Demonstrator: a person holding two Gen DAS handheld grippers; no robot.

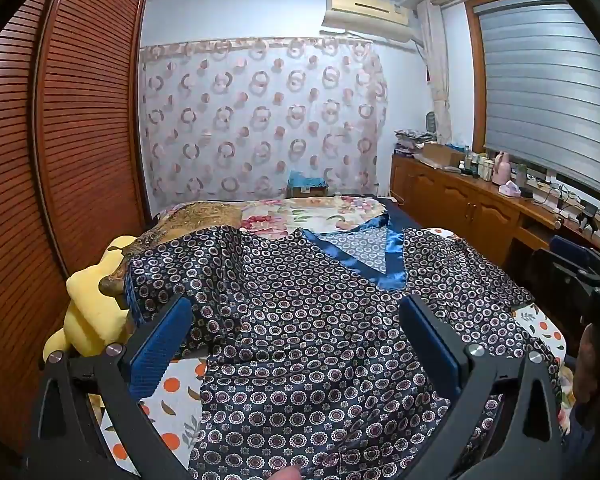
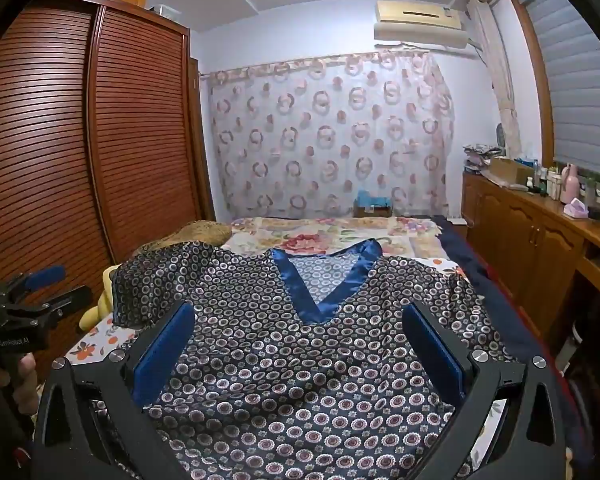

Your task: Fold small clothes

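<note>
Folding has not begun, by my judgement: the patterned top (image 1: 300,320) lies face up and spread over the bed (image 1: 172,396), its blue V-neck (image 1: 384,256) pointing away toward twelve o'clock.

At nine o'clock in the left wrist view sits a yellow plush toy (image 1: 88,316), just beside the left sleeve (image 1: 172,276), which is rumpled and bunched against it. The left gripper (image 1: 296,332) hovers over the lower body of the top, jaws spread wide and released, nothing between the pads.

Moving rightward, the right gripper (image 2: 296,344) hangs over the middle of the garment just below the V-neck, likewise fully released and empty. At three o'clock the right sleeve (image 2: 452,292) lies flatter, near the bed edge.

To do this step well, I would first smooth the left sleeve away from the toy, then pinch each sleeve at its outer edge and fold it inward. The satin looks slippery, so grips should take a firm pinch of cloth.
</note>
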